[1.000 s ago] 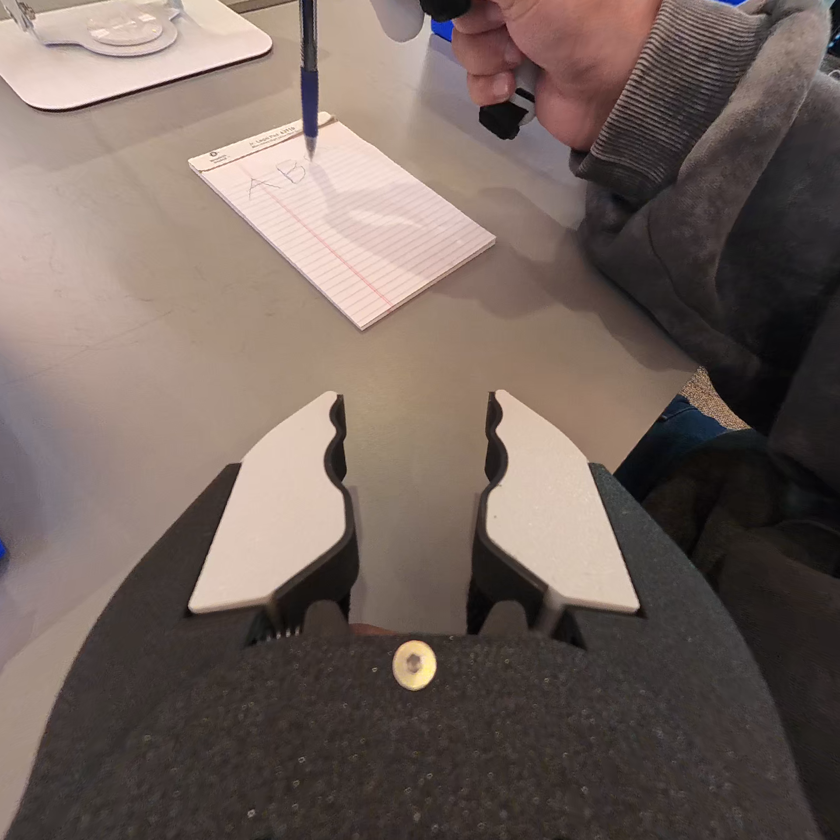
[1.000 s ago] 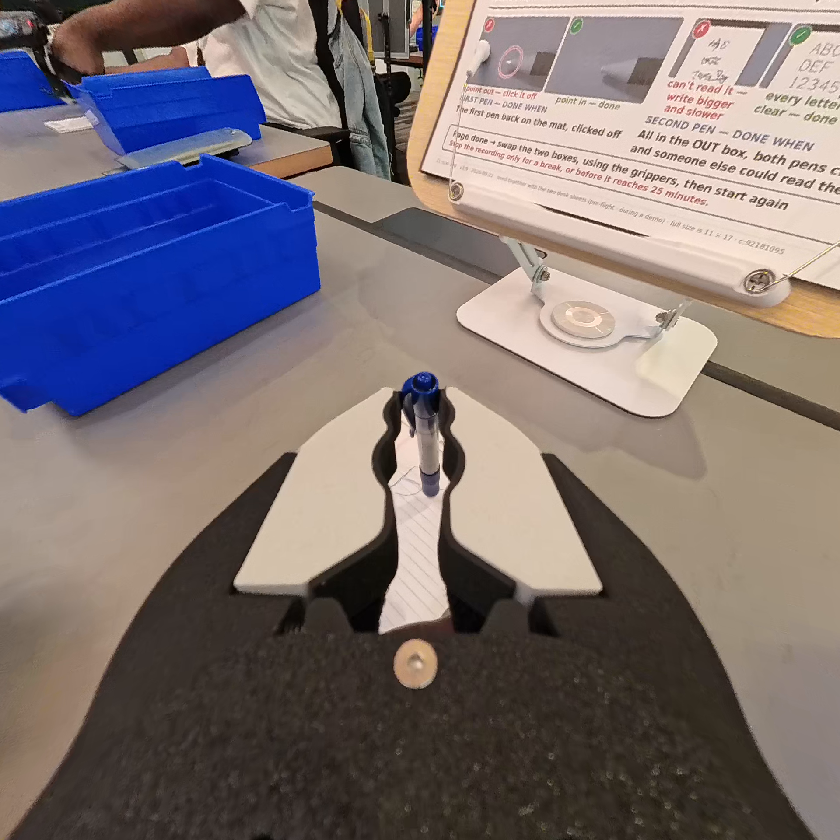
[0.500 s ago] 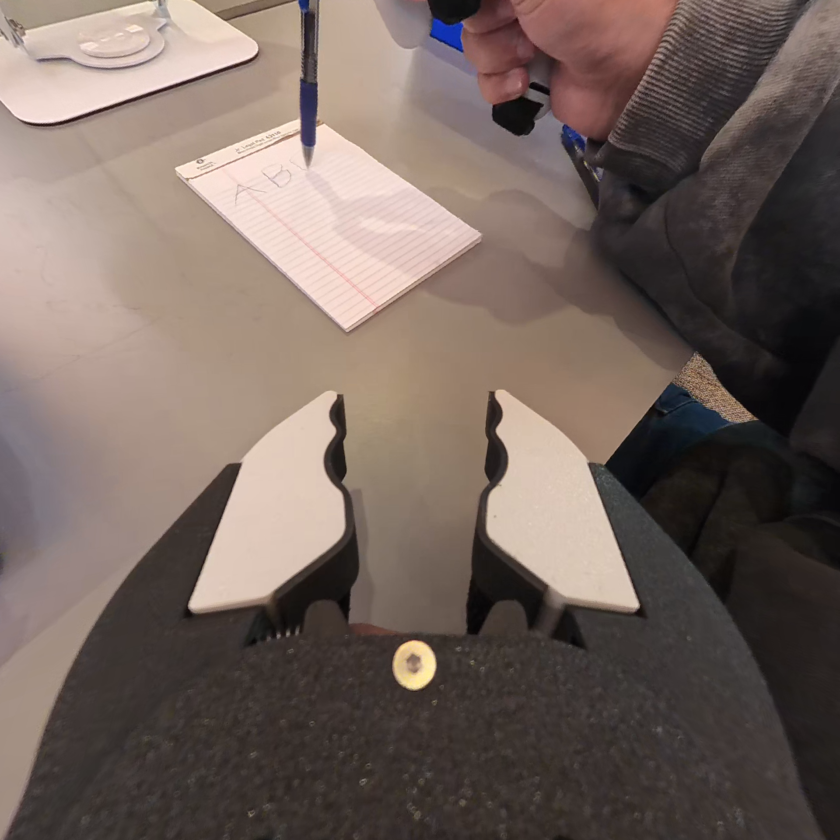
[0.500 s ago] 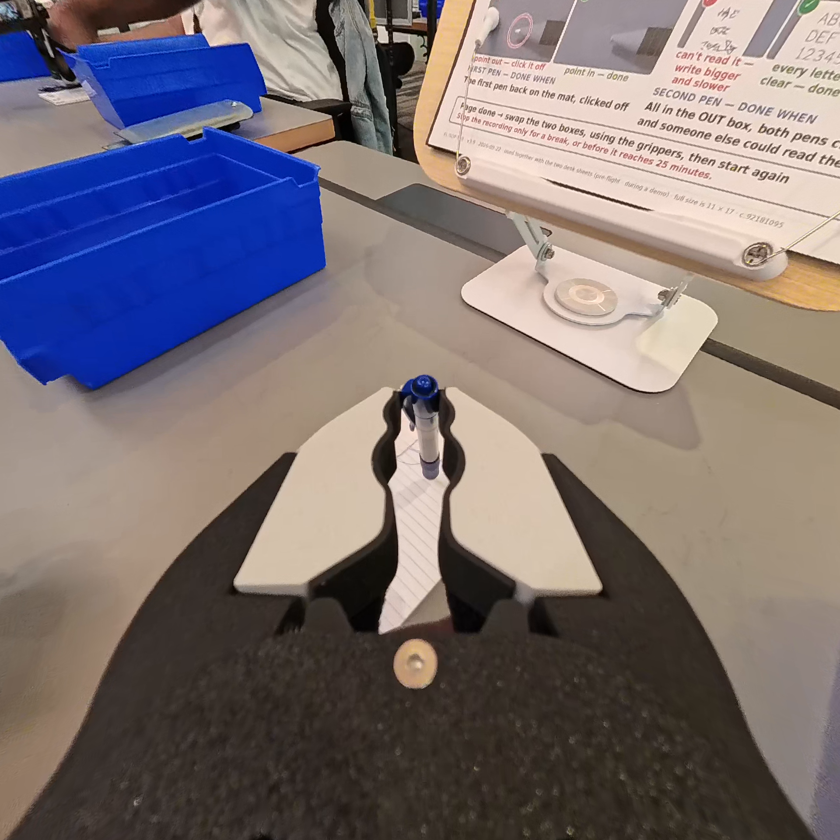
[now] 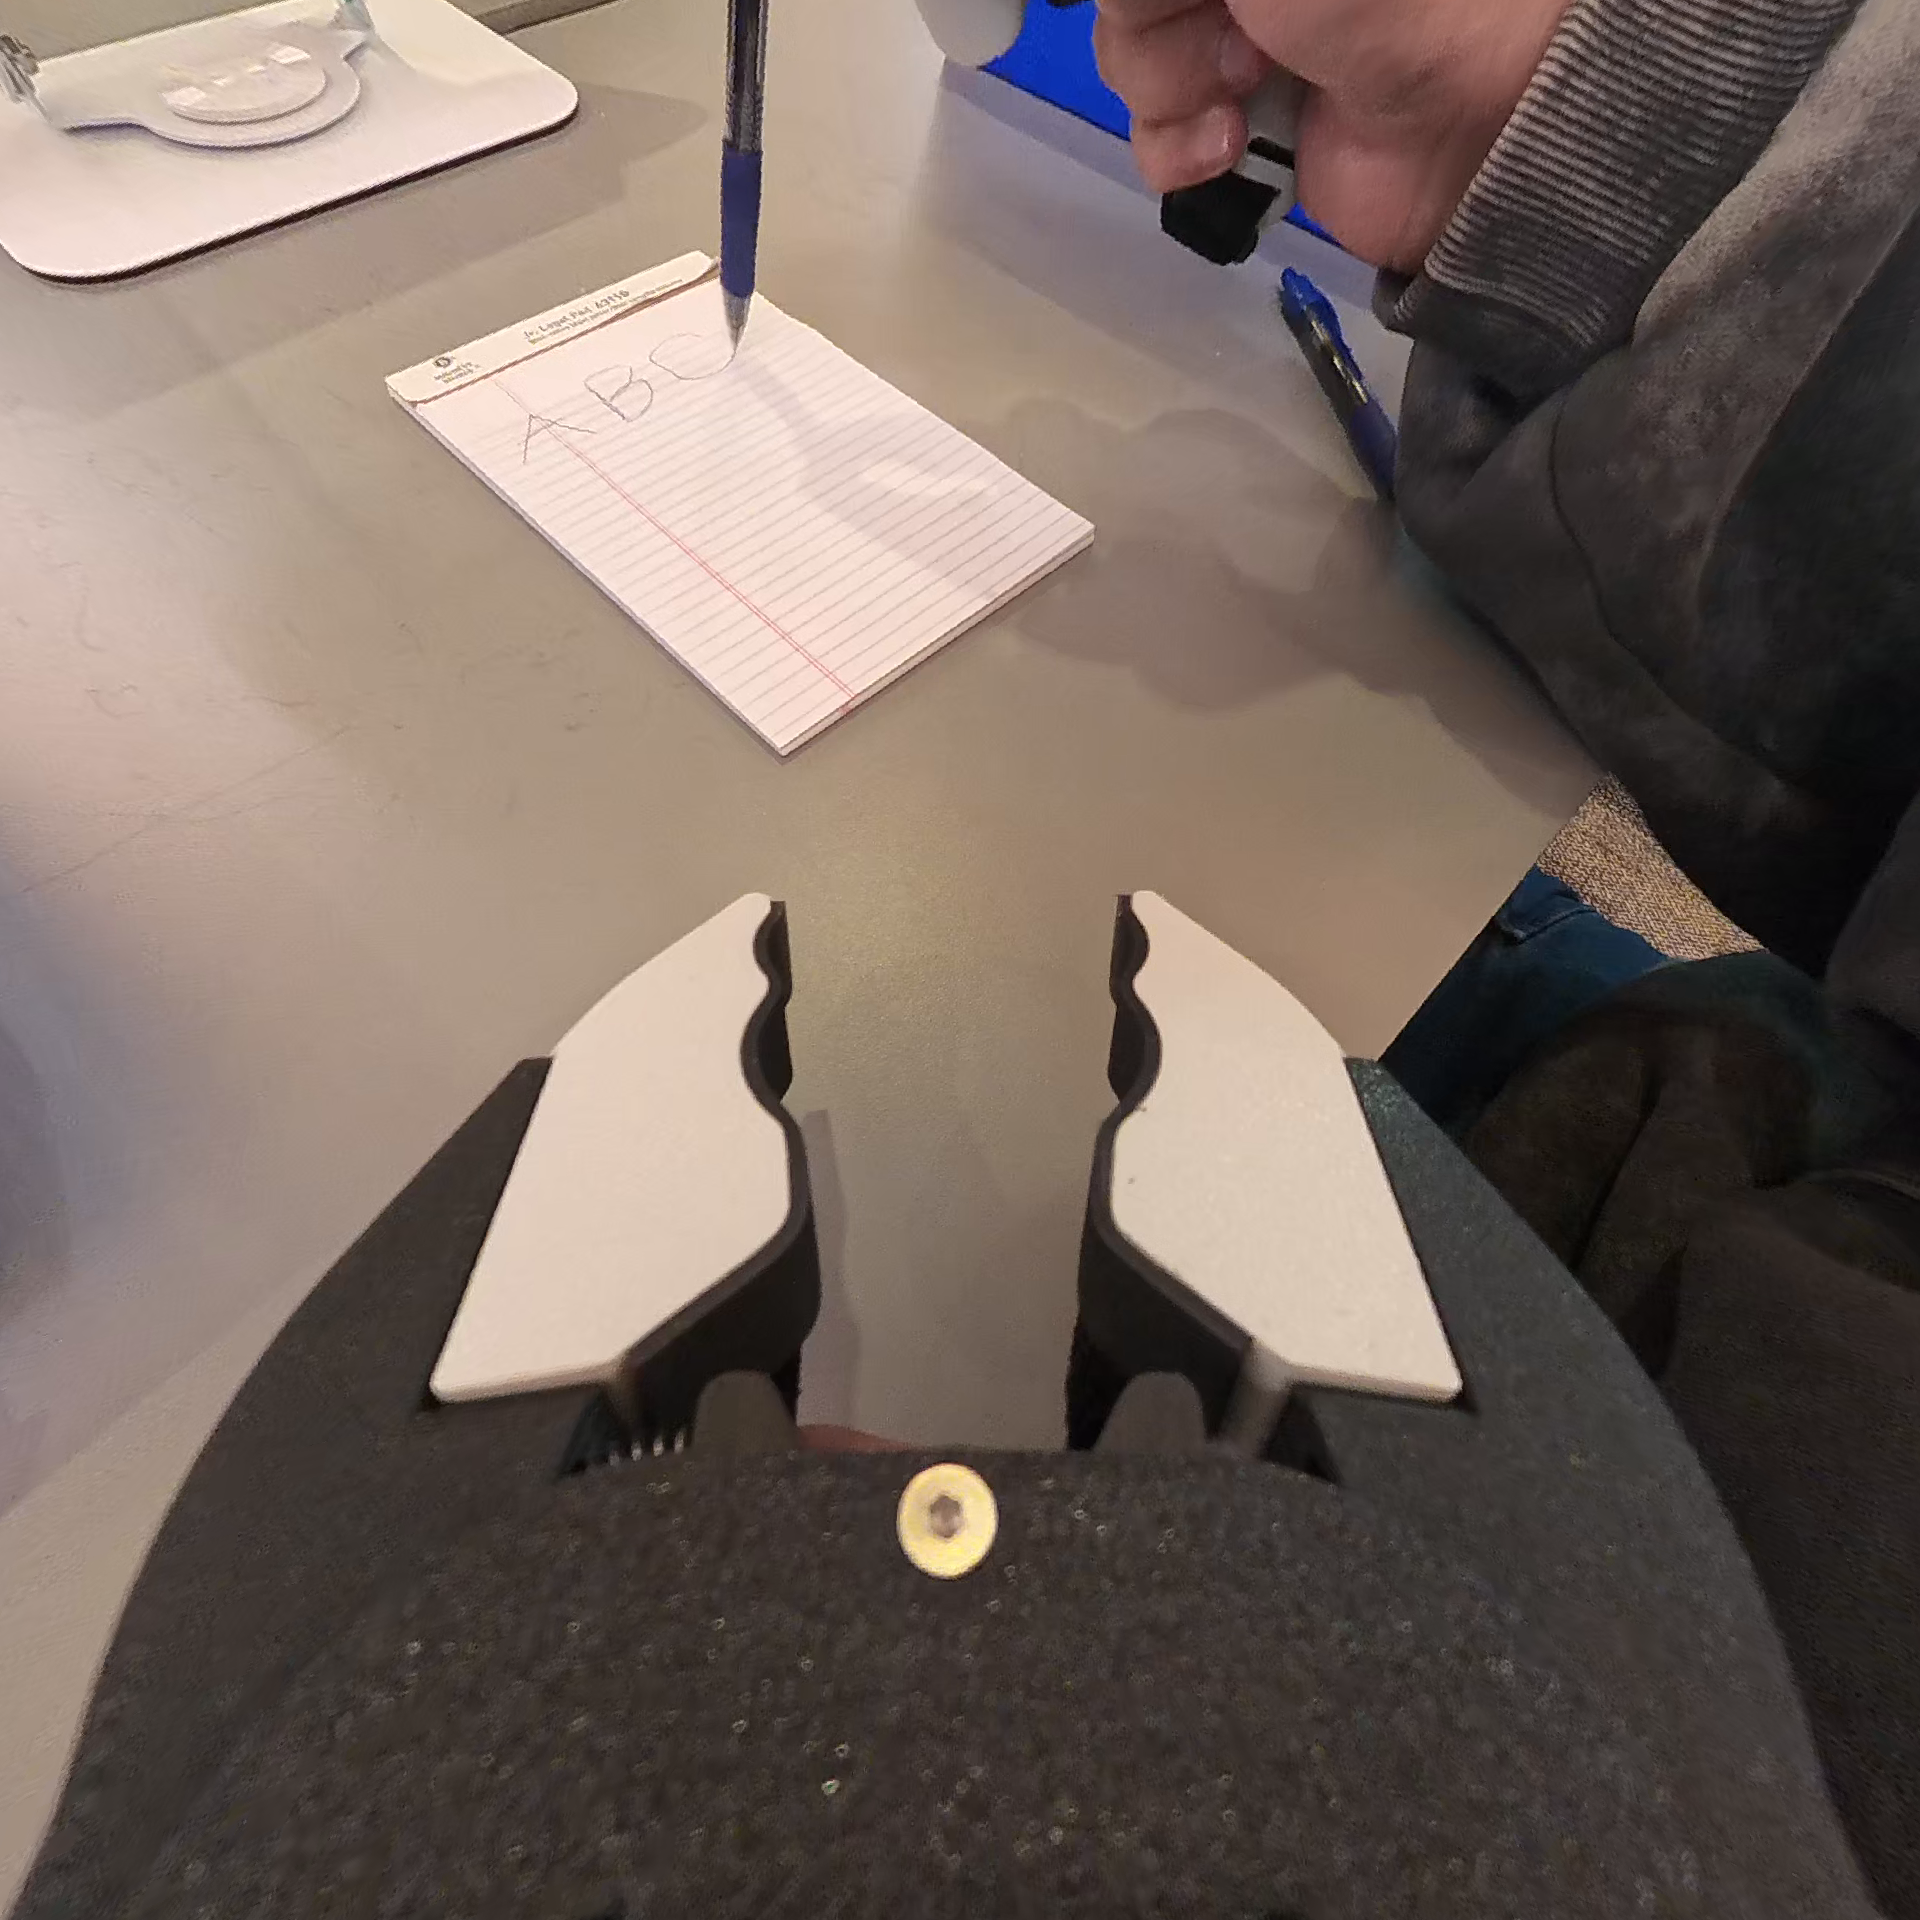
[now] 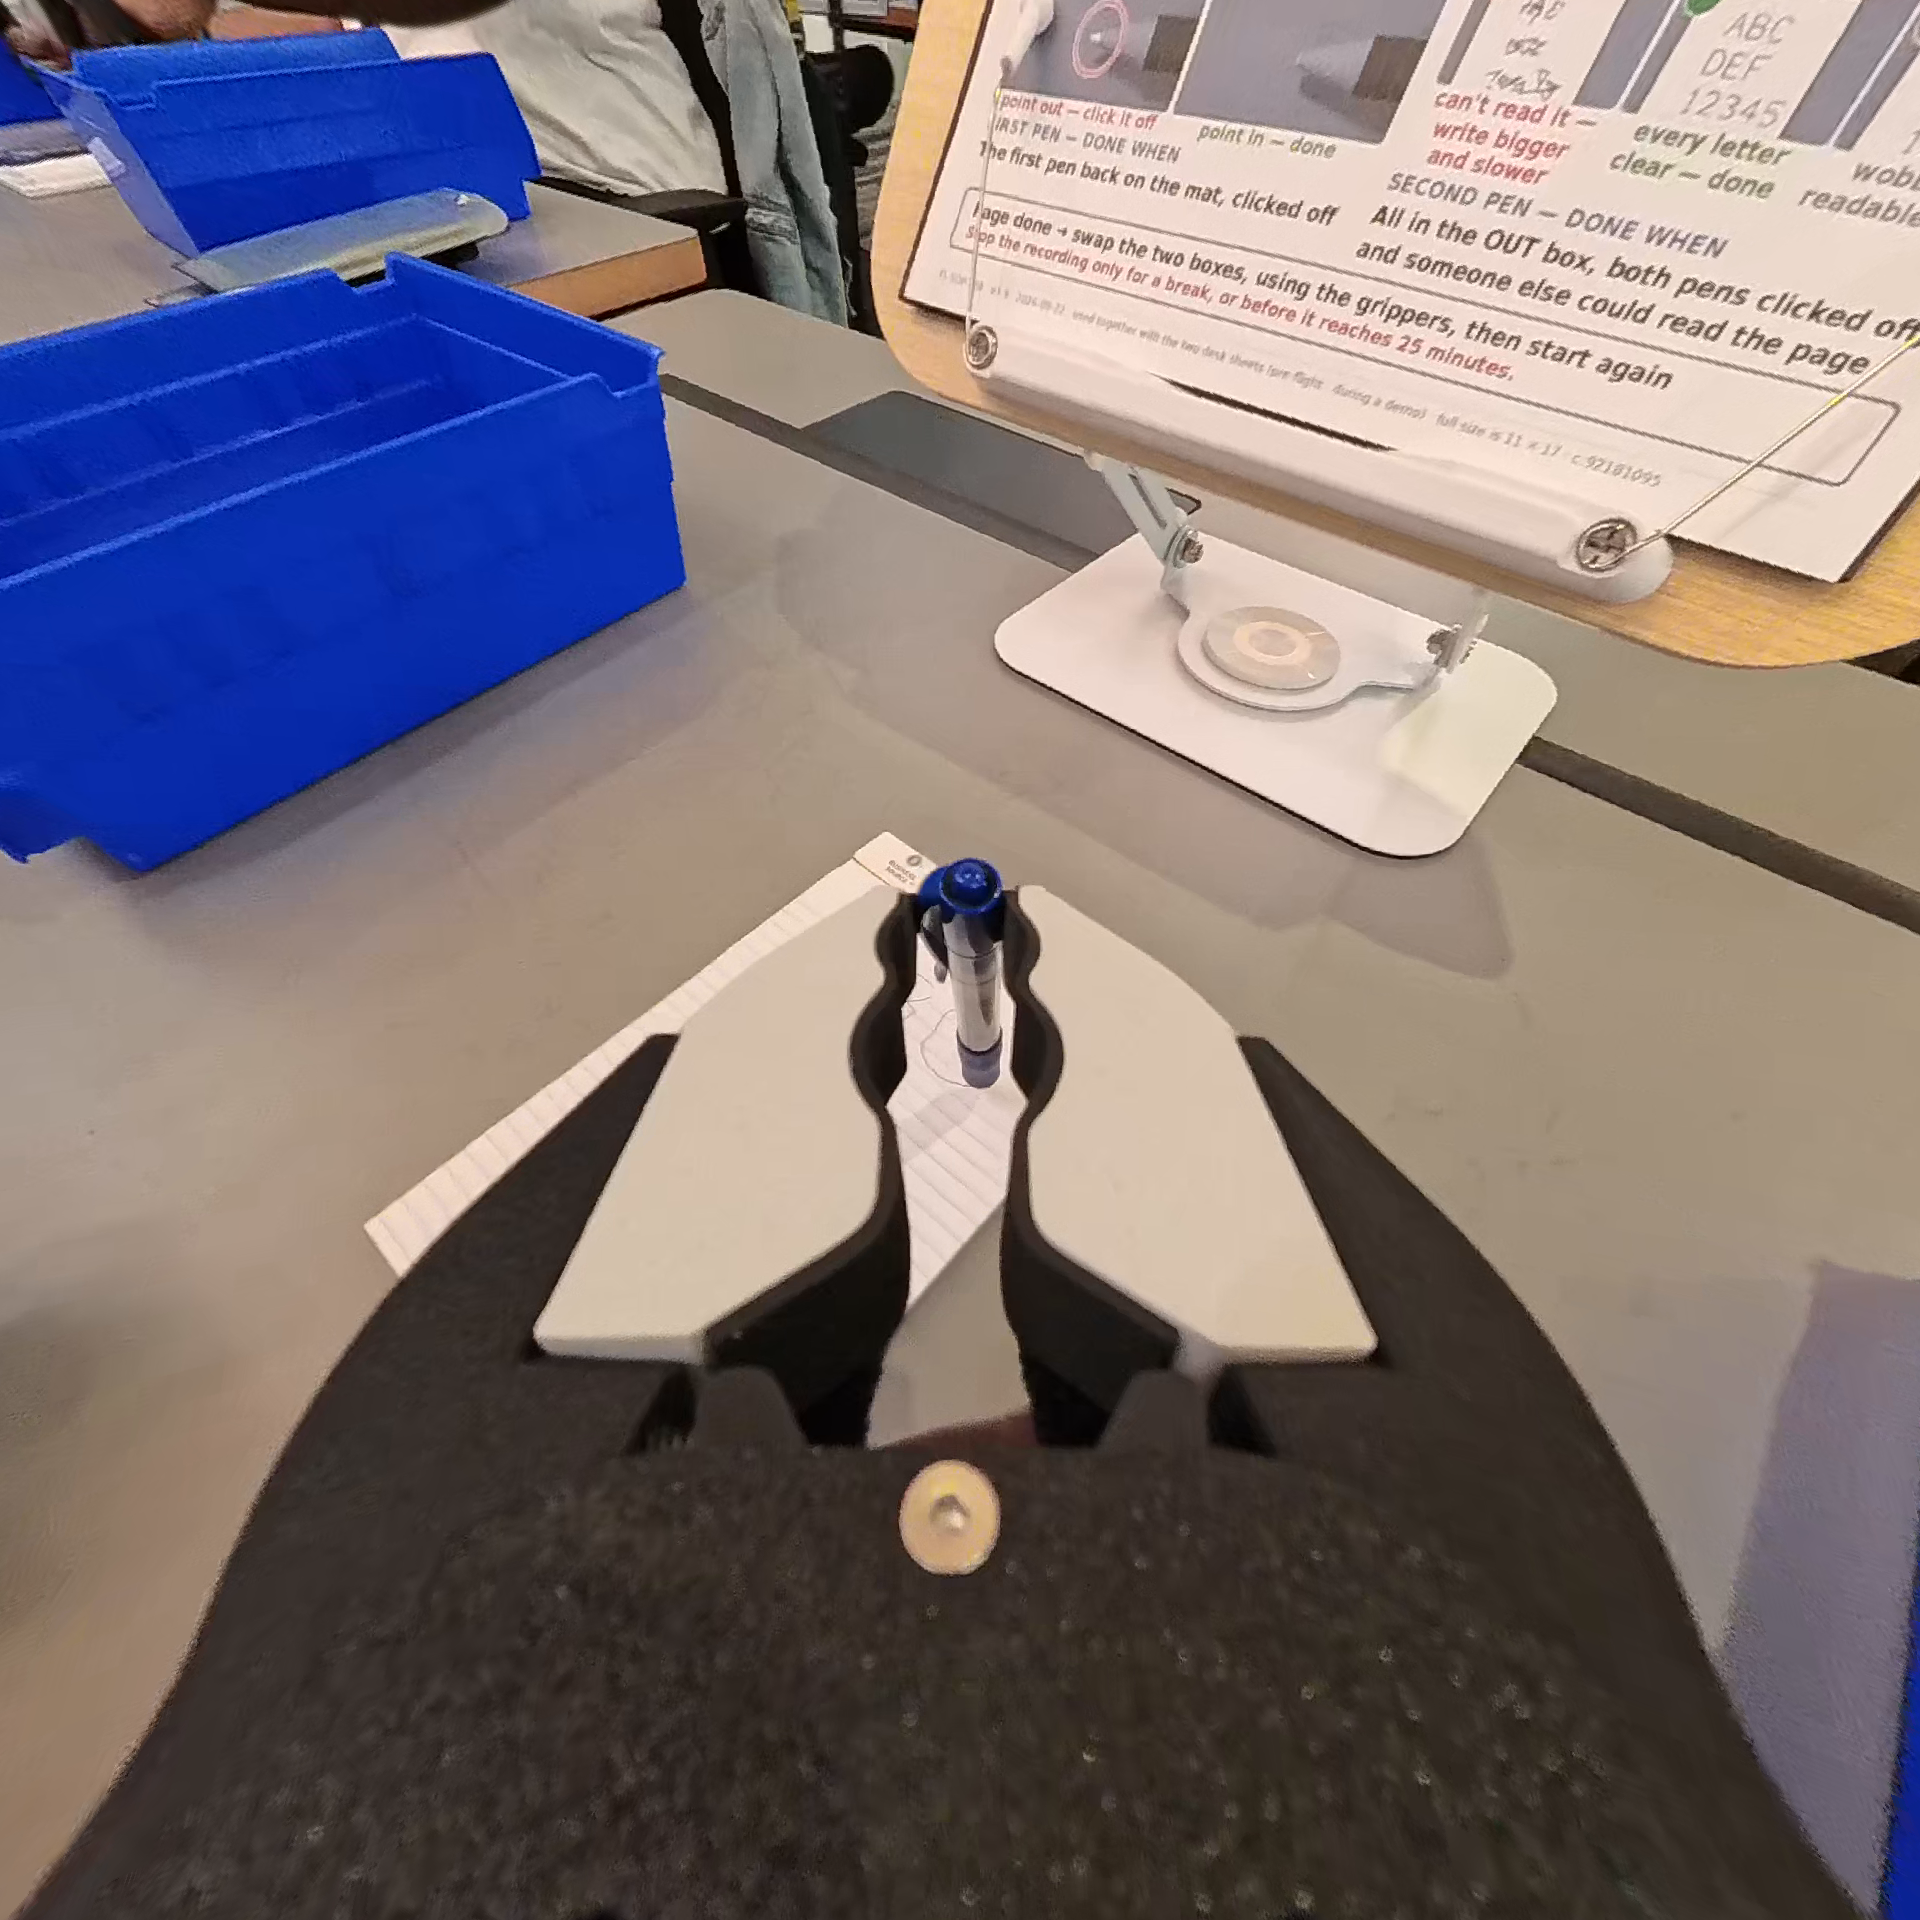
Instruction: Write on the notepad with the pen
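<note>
Mid-writing: right gripper (image 6: 961, 914) jaws clamp the pen (image 6: 975, 997), tip seemingly touching the notepad (image 5: 748, 509) at upper centre; left gripper (image 5: 945, 914) jaws gape, empty. Next stroke needs steady pressure.

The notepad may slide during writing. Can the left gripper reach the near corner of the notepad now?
Probably yes. The left gripper is open and empty, with only bare table between it and the notepad; the pen works at the far end.

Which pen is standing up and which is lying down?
The pen shut in the right gripper stands upright, tip on the notepad. The other pen lies flat beside the sleeve.
</note>
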Demonstrator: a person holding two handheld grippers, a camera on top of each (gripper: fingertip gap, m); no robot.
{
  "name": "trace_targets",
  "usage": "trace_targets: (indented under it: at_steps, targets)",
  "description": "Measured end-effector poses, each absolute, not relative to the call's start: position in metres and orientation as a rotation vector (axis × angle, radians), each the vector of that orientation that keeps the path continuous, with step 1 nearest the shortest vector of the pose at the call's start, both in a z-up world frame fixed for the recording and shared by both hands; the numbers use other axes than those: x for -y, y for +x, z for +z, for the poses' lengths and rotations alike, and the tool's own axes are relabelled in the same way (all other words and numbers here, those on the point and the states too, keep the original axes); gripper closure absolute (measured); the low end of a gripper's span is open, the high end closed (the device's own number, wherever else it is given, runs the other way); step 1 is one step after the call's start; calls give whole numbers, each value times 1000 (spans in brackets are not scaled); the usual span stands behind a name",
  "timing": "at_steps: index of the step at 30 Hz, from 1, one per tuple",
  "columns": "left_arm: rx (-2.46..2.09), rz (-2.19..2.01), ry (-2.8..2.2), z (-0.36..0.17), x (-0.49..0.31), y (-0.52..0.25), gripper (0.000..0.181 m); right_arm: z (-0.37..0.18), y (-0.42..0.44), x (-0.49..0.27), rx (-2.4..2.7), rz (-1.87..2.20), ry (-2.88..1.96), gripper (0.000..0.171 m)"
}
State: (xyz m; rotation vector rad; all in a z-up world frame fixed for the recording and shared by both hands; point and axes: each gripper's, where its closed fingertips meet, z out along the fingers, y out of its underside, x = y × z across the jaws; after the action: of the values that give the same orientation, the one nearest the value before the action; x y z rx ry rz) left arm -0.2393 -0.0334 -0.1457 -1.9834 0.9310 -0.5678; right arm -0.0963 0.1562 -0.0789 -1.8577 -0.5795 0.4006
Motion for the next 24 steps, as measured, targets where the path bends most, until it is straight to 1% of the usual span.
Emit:
trace_targets:
  at_steps: [5, 12, 18, 24]
  targets:
    - [-928, -569, -1985, -146, 33, -239, 122, -77, -97, -157, 578, 415, -1854, 156]
    - [-904, -568, -1992, -146, 29, -243, 121, -45, -116, -141, 563, 500, -1761, 156]
    - [-874, -560, -2003, -148, 24, -249, 121, -59, -155, -138, 642, 512, -1775, 156]
    - [-858, -564, -2010, -149, 21, -255, 121, -72, -178, -143, 681, 497, -1803, 156]
